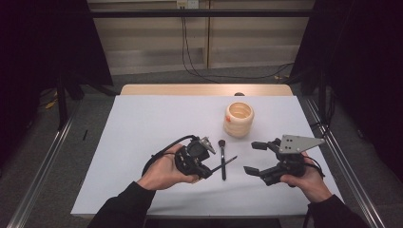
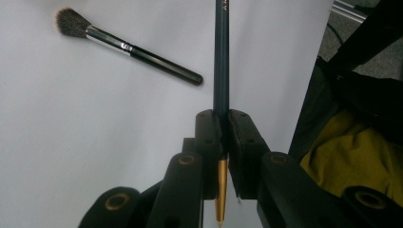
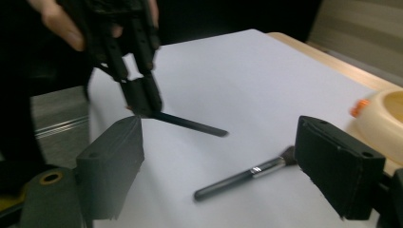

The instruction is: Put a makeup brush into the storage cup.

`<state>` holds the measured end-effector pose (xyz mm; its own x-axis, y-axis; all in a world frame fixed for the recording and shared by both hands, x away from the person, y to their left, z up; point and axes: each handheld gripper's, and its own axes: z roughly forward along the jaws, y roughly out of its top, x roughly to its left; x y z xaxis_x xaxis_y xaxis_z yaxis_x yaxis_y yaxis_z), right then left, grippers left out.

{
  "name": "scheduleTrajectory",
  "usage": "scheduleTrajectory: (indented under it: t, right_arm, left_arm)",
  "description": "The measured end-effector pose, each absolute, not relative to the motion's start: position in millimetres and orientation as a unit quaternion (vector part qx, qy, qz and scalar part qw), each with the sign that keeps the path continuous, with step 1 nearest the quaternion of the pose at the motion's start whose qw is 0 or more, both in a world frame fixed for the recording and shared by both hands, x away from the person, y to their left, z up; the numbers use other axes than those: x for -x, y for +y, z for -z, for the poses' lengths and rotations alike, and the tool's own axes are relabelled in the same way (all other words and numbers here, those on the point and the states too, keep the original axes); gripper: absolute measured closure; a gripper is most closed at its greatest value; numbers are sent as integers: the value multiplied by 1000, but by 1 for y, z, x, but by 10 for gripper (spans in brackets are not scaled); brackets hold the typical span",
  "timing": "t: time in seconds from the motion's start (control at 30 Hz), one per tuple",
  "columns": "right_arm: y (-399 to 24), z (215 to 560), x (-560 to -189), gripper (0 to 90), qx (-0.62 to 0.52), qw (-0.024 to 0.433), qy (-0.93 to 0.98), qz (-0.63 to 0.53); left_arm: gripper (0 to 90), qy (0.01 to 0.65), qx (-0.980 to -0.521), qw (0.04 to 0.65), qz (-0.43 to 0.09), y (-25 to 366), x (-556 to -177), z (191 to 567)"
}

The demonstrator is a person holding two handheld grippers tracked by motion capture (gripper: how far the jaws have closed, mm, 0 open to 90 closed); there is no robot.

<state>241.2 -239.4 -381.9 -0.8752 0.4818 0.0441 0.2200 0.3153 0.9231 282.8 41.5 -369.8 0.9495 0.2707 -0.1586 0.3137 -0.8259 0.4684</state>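
We clamp the left gripper [image 1: 205, 167] jaws on the slim dark pencil [image 2: 221, 61]. We hold the right gripper [image 1: 254, 157] jaws apart, empty, above the black-handled makeup brush [image 3: 242, 176] on the white table [image 1: 142, 128].

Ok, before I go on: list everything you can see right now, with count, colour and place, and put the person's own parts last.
Pencil: one, dark teal with a gold end, clamped in the left tongs, pointing out over the sheet.
Makeup brush: one, black handle, silver ferrule, dark bristles, lying on the sheet between the two tongs.
Ribbed cup: one, cream, upright on the far right part of the sheet.
White sheet: one, covering the table.
Wooden table: one, light wood, edge showing beyond the sheet.
Left tongs: one, black, shut on the pencil.
Right tongs: one, black with a grey plate, jaws apart, holding nothing.
Hands: two, with dark sleeves, at the near edge.
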Motion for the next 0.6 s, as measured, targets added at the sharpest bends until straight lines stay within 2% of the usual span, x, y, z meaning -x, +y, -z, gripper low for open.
scheduleTrajectory:
  t: [0.1,0.3,0.37,0.43,0.5,0.53,0.6]
  right_arm:
    - [-235,376,-248,166,-209,80,819,-528]
    - [-222,369,-257,161,-173,76,853,-486]
    - [-218,367,-259,203,-157,78,863,-474]
    - [-216,365,-261,311,-139,82,868,-470]
    - [-214,364,-264,315,-133,83,874,-459]
    - [-213,363,-266,363,-127,78,880,-451]
    - [-212,362,-268,391,-121,70,888,-439]
  left_arm:
    - [833,156,-955,250,47,41,-283,371]
    - [833,140,-961,232,49,39,-283,374]
    - [833,145,-959,236,51,38,-282,375]
    - [833,143,-960,236,50,38,-282,376]
    - [833,144,-960,235,51,37,-282,377]
    - [833,149,-959,237,53,36,-281,377]
    - [833,142,-962,229,53,36,-281,378]
